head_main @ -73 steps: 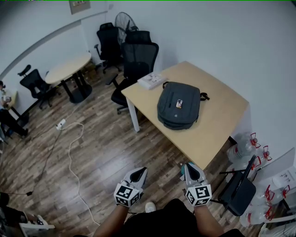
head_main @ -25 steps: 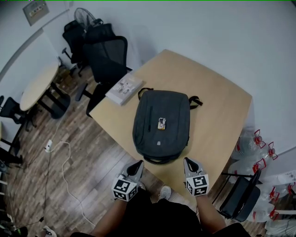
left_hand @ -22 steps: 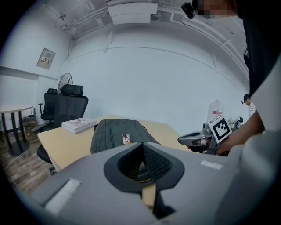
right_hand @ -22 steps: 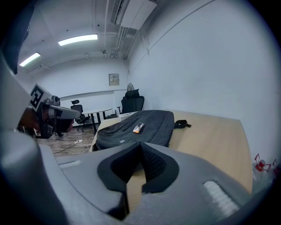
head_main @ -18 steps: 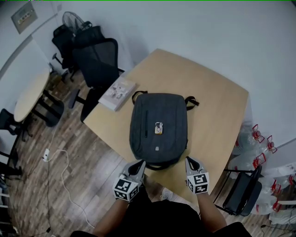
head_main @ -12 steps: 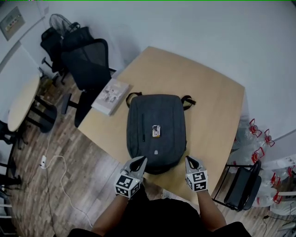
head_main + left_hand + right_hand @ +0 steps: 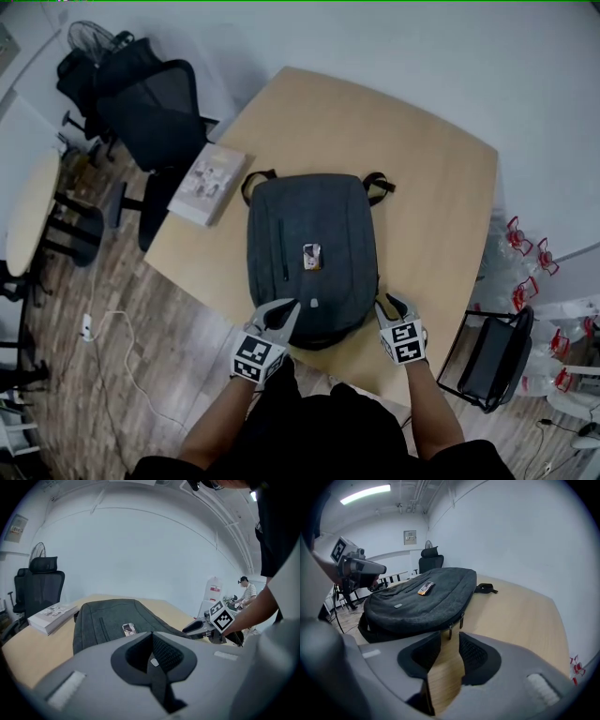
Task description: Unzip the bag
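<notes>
Head view looks steeply down on a pale wooden counter [image 7: 441,187]. A dark grey bag [image 7: 323,225] lies flat at its centre, with the straps toward 12 o'clock. Its rounded end points to 6 o'clock, near the counter edge by the person. A black chair [image 7: 155,122] stands off the counter at 10 o'clock from the bag. A book [image 7: 208,184] lies on the counter just beside the bag, at its 9 o'clock. The left tongs [image 7: 289,309] sit at the bag's 7 o'clock with their tips over its corner; whether they touch the fabric cannot be told. Their jaws are pressed together with nothing between them. The right tongs [image 7: 390,302] sit at the bag's 5 o'clock, just beside its edge and low over the counter. Their jaws are opening, and only bare wood shows in the gap. In the right gripper view two zipper pulls [image 7: 450,631] hang from the bag's side seam just ahead of those tips, untouched. A small tag [image 7: 310,255] lies on top of the bag near its middle.
</notes>
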The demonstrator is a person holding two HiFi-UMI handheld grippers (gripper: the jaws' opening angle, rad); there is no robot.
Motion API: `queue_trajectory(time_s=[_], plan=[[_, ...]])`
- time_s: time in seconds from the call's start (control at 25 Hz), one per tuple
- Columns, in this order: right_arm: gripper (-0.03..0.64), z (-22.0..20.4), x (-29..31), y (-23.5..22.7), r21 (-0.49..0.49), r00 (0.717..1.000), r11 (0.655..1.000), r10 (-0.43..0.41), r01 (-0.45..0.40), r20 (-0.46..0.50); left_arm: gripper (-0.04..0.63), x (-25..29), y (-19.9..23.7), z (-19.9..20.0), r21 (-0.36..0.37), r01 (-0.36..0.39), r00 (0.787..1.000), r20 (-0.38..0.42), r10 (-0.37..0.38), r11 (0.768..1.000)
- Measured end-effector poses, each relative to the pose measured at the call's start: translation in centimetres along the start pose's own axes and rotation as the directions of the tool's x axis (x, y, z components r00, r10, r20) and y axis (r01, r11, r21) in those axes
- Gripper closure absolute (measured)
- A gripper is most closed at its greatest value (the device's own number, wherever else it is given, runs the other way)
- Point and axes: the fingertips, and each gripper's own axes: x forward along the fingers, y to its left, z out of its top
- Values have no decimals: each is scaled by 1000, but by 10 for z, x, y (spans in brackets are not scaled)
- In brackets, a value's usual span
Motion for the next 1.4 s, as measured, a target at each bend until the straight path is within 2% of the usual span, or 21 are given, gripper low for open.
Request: queue_trajectory(time_s=[0.08,0.16,0.28,0.4,0.48,0.52,0.68,0.76,0.92,1.08,1.2,1.28,1.4], plan=[[482,2,5,0,-83,1000,996,13,-15,-26,578,11,1,-3,66,23,999,-32,-20,998],[476,2,7,2,-161,999,986,27,-34,-46,578,20,-3,-7,172,62,995,-87,-47,983],[476,4,10,2,-206,997,976,58,-65,-43,577,36,-8,-10,334,142,982,-168,-90,932],[460,6,12,0,-189,997,979,73,-79,-37,577,53,-14,-15,415,245,957,-249,-149,876],[460,6,14,-1,-175,996,981,80,-86,-43,541,66,-19,-22,426,299,937,-303,-177,854],[462,7,14,-1,-173,995,981,87,-93,-45,533,72,-21,-24,421,317,928,-324,-186,850],[505,6,18,5,-202,990,970,127,-136,-54,523,87,-24,-36,379,362,901,-376,-216,852],[511,7,22,8,-234,988,960,141,-154,-70,523,89,-26,-43,380,381,891,-394,-225,843],[539,7,29,13,-254,982,951,158,-179,-100,523,90,-28,-50,374,394,883,-407,-233,839],[565,6,28,12,-223,986,961,145,-161,-86,523,92,-31,-51,374,400,881,-409,-238,837],[578,8,22,10,-196,988,969,137,-149,-70,523,95,-34,-55,393,419,872,-424,-243,818],[604,9,17,10,-187,990,973,129,-137,-56,524,97,-37,-59,405,437,862,-444,-245,803],[604,9,13,10,-170,991,977,122,-128,-47,531,100,-39,-68,411,464,844,-475,-250,784]])
